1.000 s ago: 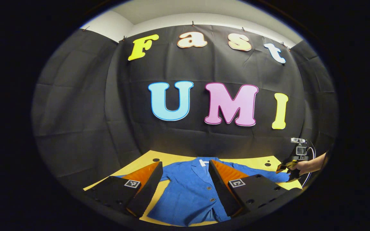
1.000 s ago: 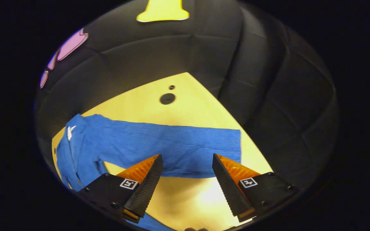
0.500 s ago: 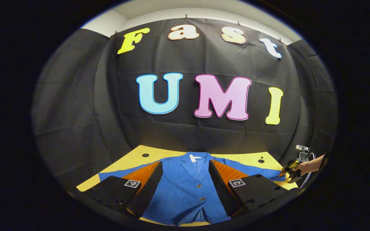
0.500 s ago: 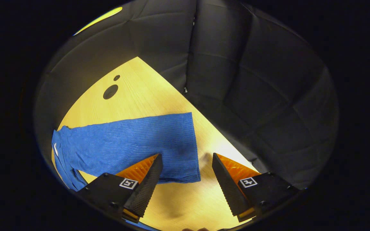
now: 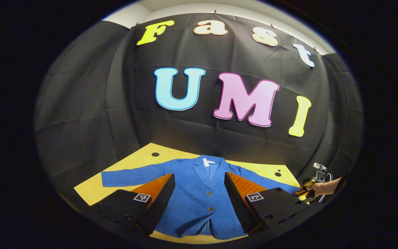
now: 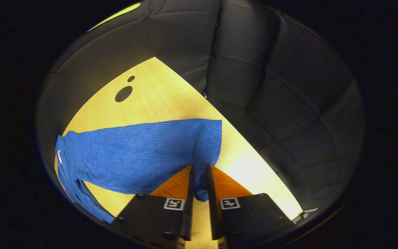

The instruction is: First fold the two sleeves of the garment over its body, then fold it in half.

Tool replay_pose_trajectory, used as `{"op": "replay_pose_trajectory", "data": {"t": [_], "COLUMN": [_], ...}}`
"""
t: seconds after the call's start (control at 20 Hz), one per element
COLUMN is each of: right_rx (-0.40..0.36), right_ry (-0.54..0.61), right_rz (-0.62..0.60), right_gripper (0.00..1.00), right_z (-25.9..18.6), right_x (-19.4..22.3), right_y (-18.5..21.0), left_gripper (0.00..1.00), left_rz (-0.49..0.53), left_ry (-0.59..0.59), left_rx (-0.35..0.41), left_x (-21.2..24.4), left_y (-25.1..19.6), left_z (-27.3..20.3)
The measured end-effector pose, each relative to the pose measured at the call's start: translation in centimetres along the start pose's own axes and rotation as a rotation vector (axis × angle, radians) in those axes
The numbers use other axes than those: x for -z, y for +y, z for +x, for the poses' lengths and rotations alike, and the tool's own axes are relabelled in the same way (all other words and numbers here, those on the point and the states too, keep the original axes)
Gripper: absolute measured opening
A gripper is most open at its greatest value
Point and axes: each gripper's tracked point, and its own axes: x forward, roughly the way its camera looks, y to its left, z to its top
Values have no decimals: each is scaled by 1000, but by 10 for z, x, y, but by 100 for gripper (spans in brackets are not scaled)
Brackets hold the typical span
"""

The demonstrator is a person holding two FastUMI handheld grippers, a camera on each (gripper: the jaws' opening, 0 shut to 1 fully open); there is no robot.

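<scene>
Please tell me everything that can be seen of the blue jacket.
The blue jacket lies flat and face up on the yellow table, sleeves spread out. It looks like ribbed cloth, with lapels, dark buttons and a white tag at the collar. The right tool is closed on the cuff of one sleeve.

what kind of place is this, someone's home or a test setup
Most likely a staged recording booth, not a home: black cloth wall all around, a bare wooden table, and one blue jacket laid flat on it.
</scene>
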Motion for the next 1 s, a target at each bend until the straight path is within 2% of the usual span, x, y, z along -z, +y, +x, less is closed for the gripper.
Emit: {"op": "replay_pose_trajectory", "data": {"t": [0.05,0.1,0.15,0.2,0.35,0.5,0.65,0.8,1.0], "right_rx": [-25,-40,-75,-115,-187,-239,-323,-401,-486], "right_ry": [-6,-9,-8,0,-87,-86,-88,-103,-120], "right_rz": [-32,-50,-60,-51,4,-32,-64,-152,-225], "right_gripper": [15,13,5,2,1,0,1,0,1], "right_z": [1,2,-3,-7,-18,-38,-74,-120,-158], "right_x": [1,4,5,8,-6,-8,-9,-4,8], "right_y": [2,4,10,17,41,69,116,166,244], "left_gripper": [82,82,82,82,83,83,82,82,82], "left_rz": [-7,-19,-30,-40,-43,-26,-36,-56,-63], "left_ry": [11,20,31,42,68,49,54,52,38], "left_rx": [-16,-30,-44,-55,-71,-77,-74,-65,-73], "left_x": [5,8,12,15,19,12,13,10,5], "left_y": [7,12,16,19,24,30,35,43,69], "left_z": [0,0,-1,-2,-7,-13,-14,-17,-21]}}
